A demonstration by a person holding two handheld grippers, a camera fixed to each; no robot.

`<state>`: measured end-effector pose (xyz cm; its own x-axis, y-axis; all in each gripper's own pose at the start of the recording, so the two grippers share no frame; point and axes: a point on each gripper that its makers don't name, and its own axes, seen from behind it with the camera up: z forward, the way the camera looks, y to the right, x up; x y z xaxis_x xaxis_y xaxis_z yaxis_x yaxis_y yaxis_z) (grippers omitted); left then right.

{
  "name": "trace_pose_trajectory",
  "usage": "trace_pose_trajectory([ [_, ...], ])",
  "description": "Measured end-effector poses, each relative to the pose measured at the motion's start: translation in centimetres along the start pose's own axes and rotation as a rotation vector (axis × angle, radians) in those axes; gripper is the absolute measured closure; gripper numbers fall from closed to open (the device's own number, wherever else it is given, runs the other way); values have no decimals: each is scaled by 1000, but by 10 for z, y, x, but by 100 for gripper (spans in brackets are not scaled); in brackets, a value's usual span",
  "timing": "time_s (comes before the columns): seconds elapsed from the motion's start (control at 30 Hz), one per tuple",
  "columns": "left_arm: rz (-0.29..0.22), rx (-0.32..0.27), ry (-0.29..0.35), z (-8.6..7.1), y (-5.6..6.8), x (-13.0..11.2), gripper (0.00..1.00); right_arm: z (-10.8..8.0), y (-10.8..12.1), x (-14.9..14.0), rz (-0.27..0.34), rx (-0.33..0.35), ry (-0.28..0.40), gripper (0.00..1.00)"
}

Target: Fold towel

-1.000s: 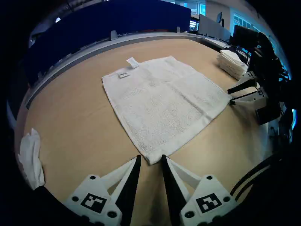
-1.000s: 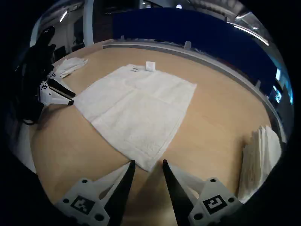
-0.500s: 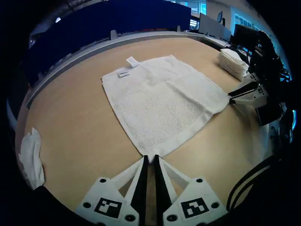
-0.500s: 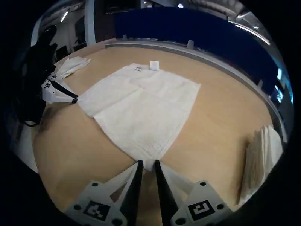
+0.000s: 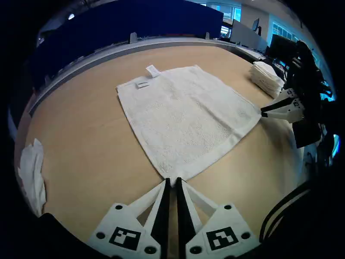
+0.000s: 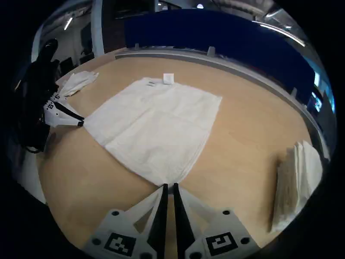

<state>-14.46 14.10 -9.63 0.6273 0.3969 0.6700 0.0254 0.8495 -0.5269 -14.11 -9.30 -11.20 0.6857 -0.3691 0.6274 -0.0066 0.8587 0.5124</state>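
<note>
A white towel [image 5: 185, 114] lies spread flat on the wooden table [image 5: 86, 138], with two small tags at its far edge. My left gripper [image 5: 172, 183] is shut on the towel's near corner. In the left gripper view the right gripper [image 5: 264, 113] pinches the towel's right corner. In the right gripper view the same towel [image 6: 155, 125] spreads ahead, and my right gripper [image 6: 169, 187] is shut on its near corner. There the left gripper [image 6: 79, 122] holds the towel's left corner, with a dark-sleeved arm behind it.
A stack of folded white towels [image 5: 268, 77] sits at the table's right side; it shows as the folded stack [image 6: 297, 181] in the right gripper view. A crumpled white cloth [image 5: 31, 175] lies at the left edge, seen as the crumpled cloth [image 6: 77, 82]. A blue partition [image 5: 120, 26] borders the far edge.
Both grippers have gone from open to shut on their towel corners. The towel's near corners have drawn slightly taut.
</note>
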Motion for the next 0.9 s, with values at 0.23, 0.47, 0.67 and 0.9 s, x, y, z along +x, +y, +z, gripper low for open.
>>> trace_pose_trajectory([
  [0.23, -25, 3, 12, -10, -1, 6, 90, -11, -2, 14, -1, 4, 21, 91],
  [0.47, -53, 0, 24, -28, -1, 16, 90, -27, -7, 34, 10, 12, 47, 91],
  [0.67, -66, 1, 36, -48, -1, 26, 90, -48, -10, 53, 20, 9, 87, 91],
  [0.9, -77, -21, 56, -74, 8, 42, 90, -80, -16, 74, 26, 8, 132, 91],
])
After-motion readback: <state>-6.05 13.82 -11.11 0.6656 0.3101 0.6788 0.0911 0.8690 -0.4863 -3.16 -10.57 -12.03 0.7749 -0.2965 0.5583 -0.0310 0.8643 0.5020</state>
